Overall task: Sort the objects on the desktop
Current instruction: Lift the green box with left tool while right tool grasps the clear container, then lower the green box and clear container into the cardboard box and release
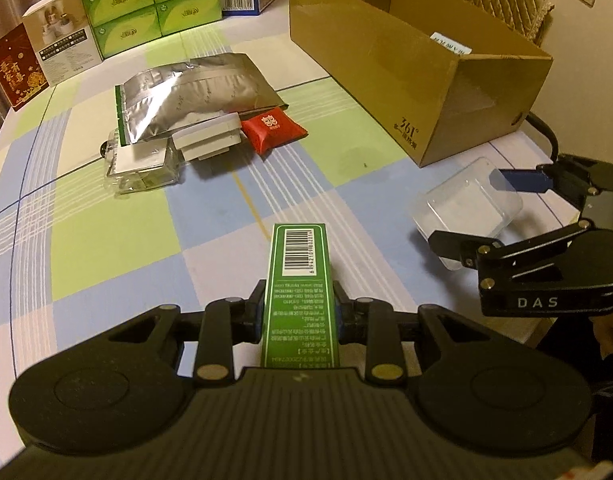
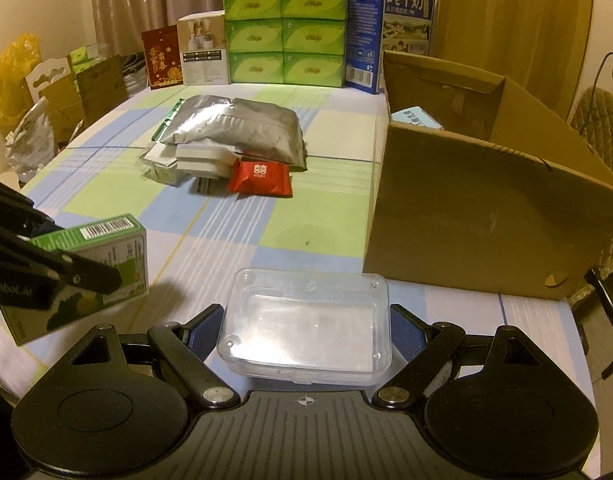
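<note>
Facing up, green carton's [image 1: 300,276] barcode

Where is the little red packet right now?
The small red packet lies on the checked tablecloth mid-table, against the white box under the silver foil bag, left of the cardboard box.

A table covered with a checked cloth of pale green, blue and cream squares [image 2: 210,216] carries everything. Near its middle a crinkled silver foil pouch [image 2: 242,128] lies over a white plastic block [image 2: 202,158] and a clear glass bottle on its side [image 1: 142,172], with a small red pillow-shaped packet [image 2: 262,178] touching them. An open brown cardboard box [image 2: 486,204] stands on the right, a clear plastic lidded container [image 2: 306,320] sits near the front edge, and stacked green tissue packs [image 2: 284,32] line the far edge.
</note>
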`<state>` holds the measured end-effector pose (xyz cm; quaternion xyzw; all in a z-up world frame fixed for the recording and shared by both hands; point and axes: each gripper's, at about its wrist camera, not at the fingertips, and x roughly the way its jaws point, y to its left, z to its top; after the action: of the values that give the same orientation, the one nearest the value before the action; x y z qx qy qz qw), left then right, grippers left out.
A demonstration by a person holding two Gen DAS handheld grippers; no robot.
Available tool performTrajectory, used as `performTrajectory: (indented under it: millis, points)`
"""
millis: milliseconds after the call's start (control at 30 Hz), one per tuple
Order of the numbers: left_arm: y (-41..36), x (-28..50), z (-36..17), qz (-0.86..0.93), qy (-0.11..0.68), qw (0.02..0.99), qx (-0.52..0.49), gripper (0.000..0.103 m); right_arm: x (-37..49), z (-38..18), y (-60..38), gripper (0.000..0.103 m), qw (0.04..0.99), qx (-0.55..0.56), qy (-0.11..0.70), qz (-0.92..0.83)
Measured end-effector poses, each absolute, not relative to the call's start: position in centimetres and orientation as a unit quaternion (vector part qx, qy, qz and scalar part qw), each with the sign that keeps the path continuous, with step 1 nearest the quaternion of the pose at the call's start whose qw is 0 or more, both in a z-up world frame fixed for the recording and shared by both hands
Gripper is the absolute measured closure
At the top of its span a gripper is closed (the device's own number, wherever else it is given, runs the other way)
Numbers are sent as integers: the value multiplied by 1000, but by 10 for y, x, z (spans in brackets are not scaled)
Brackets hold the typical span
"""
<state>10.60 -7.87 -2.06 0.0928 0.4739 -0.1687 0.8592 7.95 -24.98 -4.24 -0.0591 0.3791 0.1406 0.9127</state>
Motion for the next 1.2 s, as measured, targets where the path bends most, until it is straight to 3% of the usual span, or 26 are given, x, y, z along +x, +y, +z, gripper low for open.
performTrajectory:
  millis: [367,567,900,1200]
  points:
    - [-79,100,-11,-167,464,866,80,78,75,-36,-258,19,916,-37,375,136]
    - [-93,106,12,-180,444,875,68,78,73,1,-274,19,930,-4,349,113]
    - [-157,143,77,-227,381,894,58,78,101,89,-337,19,961,-8,269,60]
    - [-224,204,104,-262,358,896,32,78,155,92,-384,19,961,-30,273,29]
